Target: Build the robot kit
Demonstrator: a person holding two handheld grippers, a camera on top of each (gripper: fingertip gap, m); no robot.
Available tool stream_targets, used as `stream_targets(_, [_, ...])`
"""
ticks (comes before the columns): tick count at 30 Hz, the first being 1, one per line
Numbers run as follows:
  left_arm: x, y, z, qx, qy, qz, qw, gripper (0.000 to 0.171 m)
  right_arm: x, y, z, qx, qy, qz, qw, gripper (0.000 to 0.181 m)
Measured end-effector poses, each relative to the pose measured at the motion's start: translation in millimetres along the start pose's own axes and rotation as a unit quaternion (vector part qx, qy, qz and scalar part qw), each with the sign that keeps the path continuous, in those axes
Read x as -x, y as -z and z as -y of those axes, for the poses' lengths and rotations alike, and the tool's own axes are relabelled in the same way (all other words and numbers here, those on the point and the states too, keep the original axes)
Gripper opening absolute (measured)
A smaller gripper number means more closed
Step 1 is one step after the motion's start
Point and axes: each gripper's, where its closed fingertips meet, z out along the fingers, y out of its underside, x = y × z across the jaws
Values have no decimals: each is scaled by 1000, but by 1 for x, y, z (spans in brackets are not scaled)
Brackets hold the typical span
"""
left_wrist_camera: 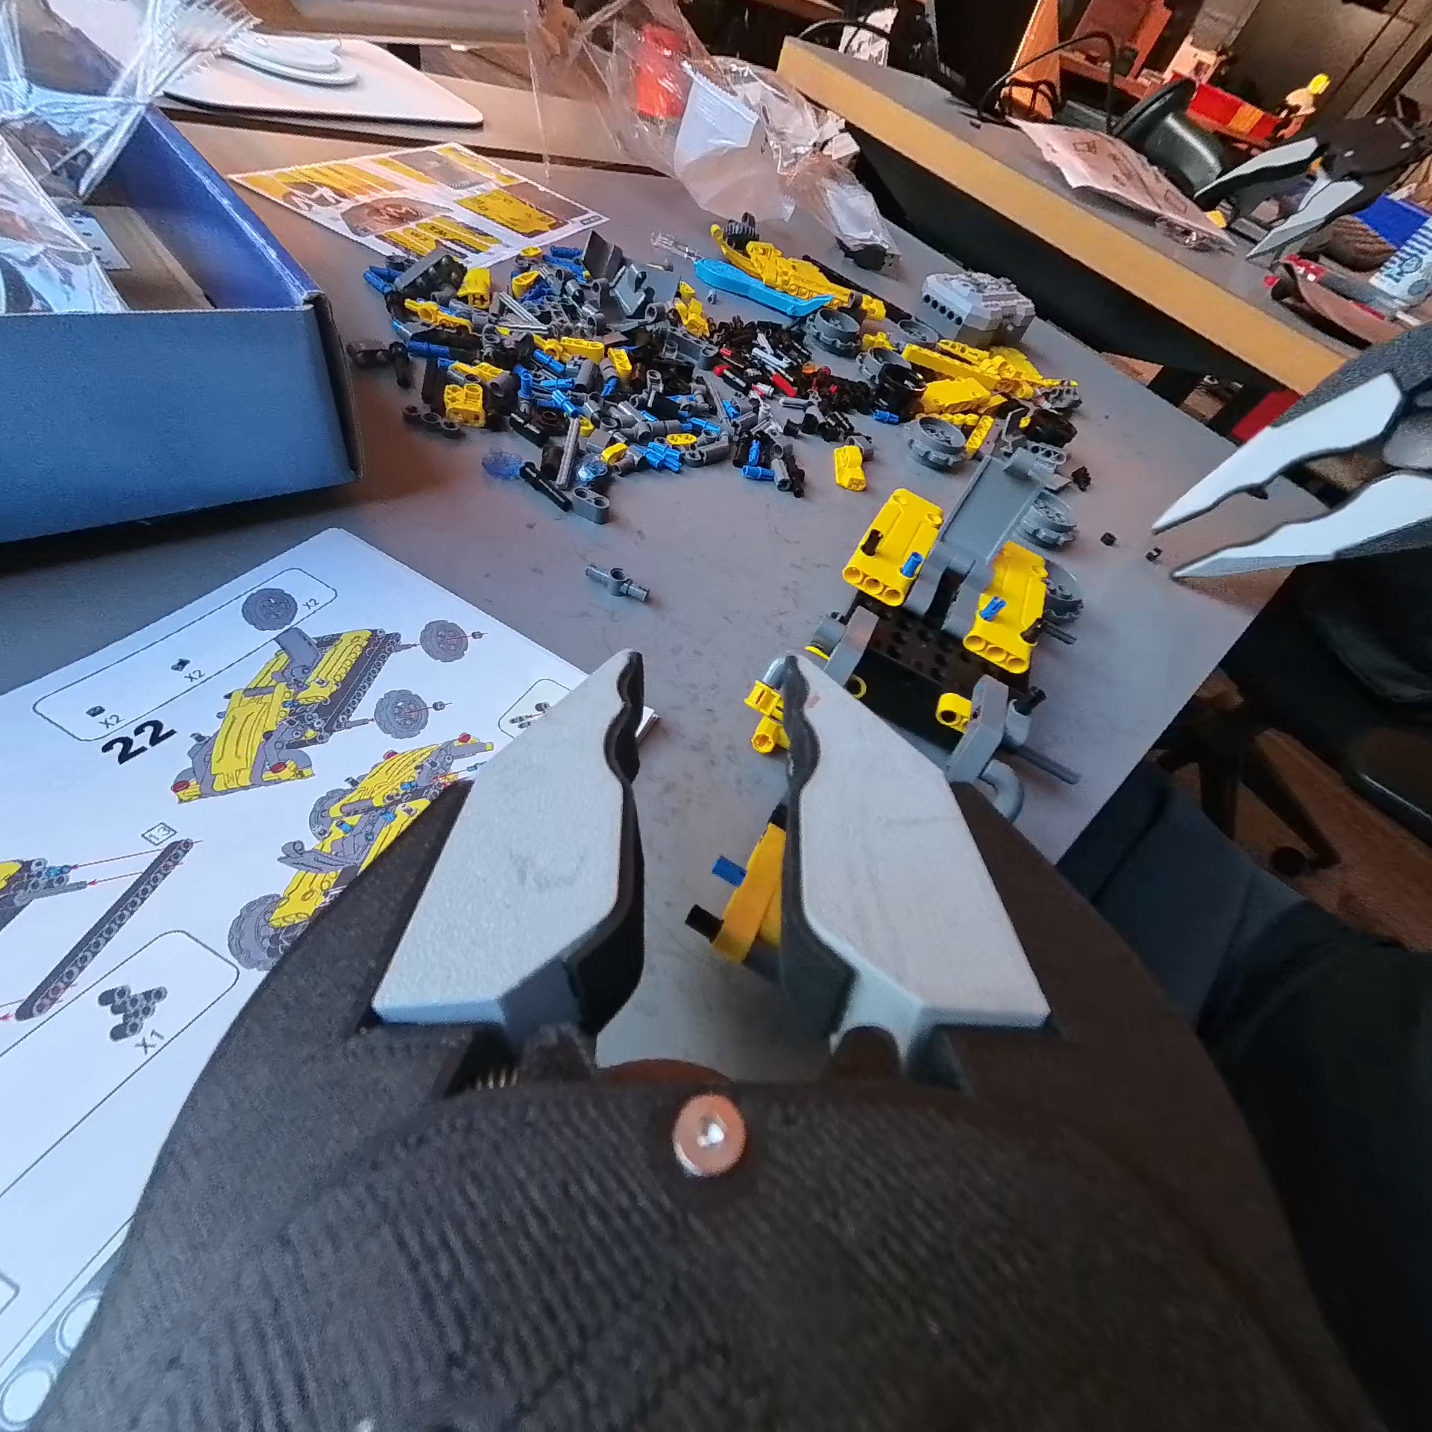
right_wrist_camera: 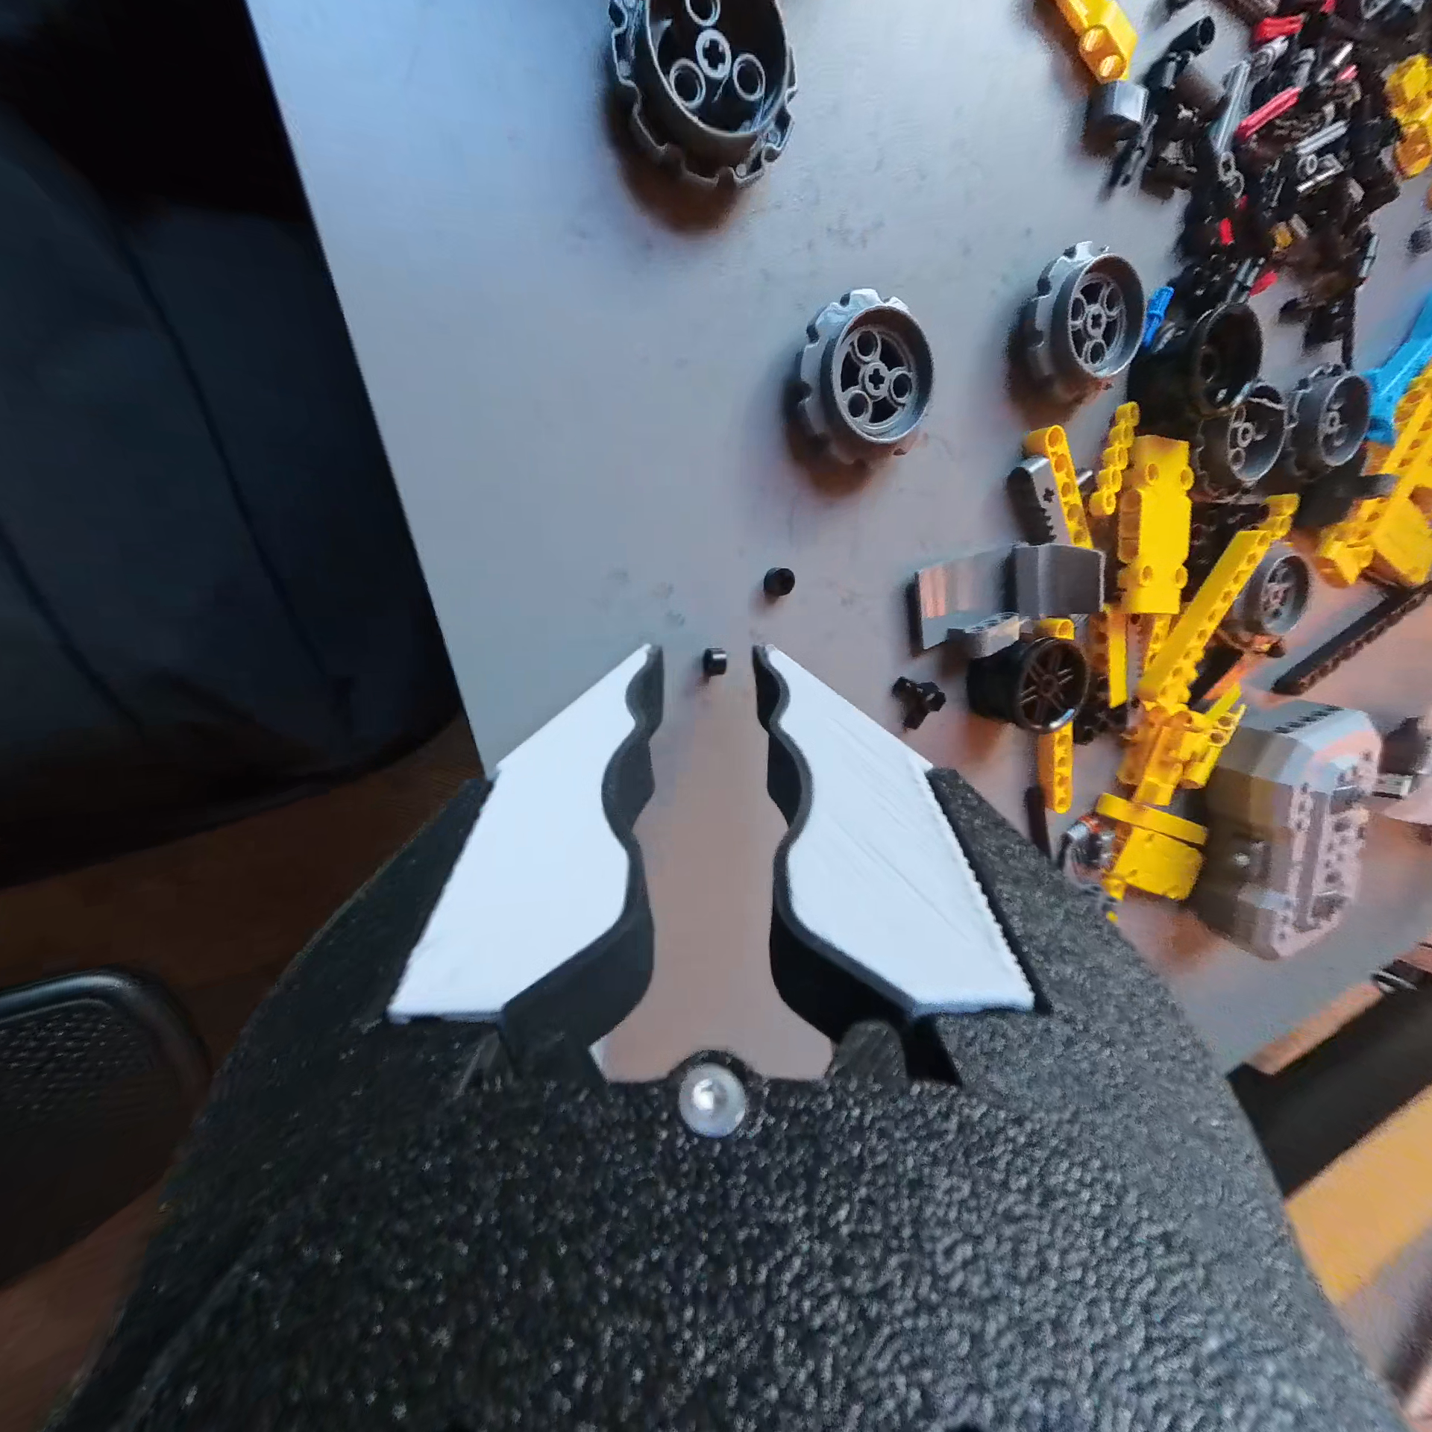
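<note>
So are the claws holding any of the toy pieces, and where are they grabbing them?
Neither holds anything. The right claw is open around a tiny black piece on the table. The left claw is open beside the yellow model.

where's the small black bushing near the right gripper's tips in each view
Left wrist view: the small black bushing lies at the far right by the table edge, just off the right gripper.
Right wrist view: the same piece sits between the open jaws.
Shared landmark: the second black bushing lying beside it.

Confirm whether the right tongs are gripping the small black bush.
No: the right tongs stand open, with the small black bush lying loose between their tips.
</note>
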Motion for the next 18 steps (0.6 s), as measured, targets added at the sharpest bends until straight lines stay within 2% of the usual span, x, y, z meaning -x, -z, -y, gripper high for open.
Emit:
stream_targets(3, [0,0,0,1,0,-1,1000,33,7,3,-2,-14,-19,22,999,19])
stream_targets(9, [-1,0,-1,2,0,-2,1000,33,3,10,-2,-65,-135,38,988,15])
stream_targets(13, [0,-1,-1,3,0,-2,1000,33,-2,6,-3,-76,-136,23,988,3])
stream_targets(18, [0,-1,-1,4,0,-1,1000,33,-3,3,-3,-84,-115,26,989,4])
